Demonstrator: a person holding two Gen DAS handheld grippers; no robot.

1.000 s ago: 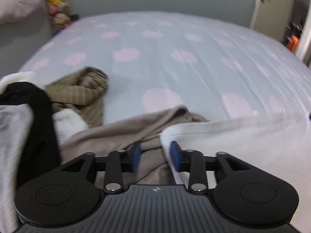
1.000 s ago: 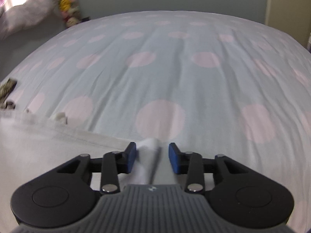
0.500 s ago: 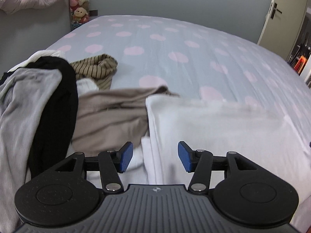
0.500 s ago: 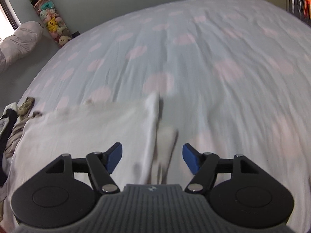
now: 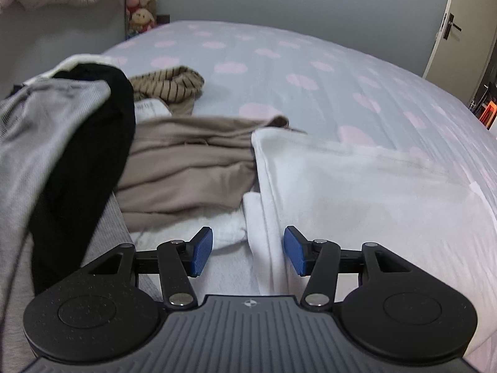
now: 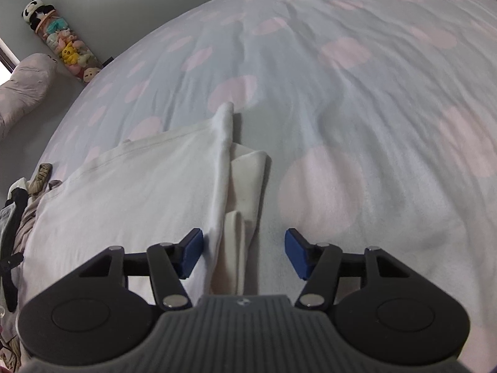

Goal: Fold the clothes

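Note:
A white garment (image 5: 357,192) lies spread flat on the bed; it also shows in the right wrist view (image 6: 139,180). My left gripper (image 5: 248,255) is open above its left edge, holding nothing. My right gripper (image 6: 242,258) is open above its right edge, where a folded sleeve (image 6: 248,174) sticks out. A pile of other clothes lies left of it: a beige garment (image 5: 186,168), a black one (image 5: 93,155), a grey one (image 5: 37,143) and a striped one (image 5: 170,84).
The bed (image 6: 357,99) has a pale blue sheet with pink spots and stretches far ahead. A tube of plush toys (image 6: 62,43) and a pink pillow (image 6: 25,84) stand by the wall. A door (image 5: 459,31) is at the right.
Both grippers opened and let go of the white garment, which now lies flat. Both have pulled back and risen from the bed.

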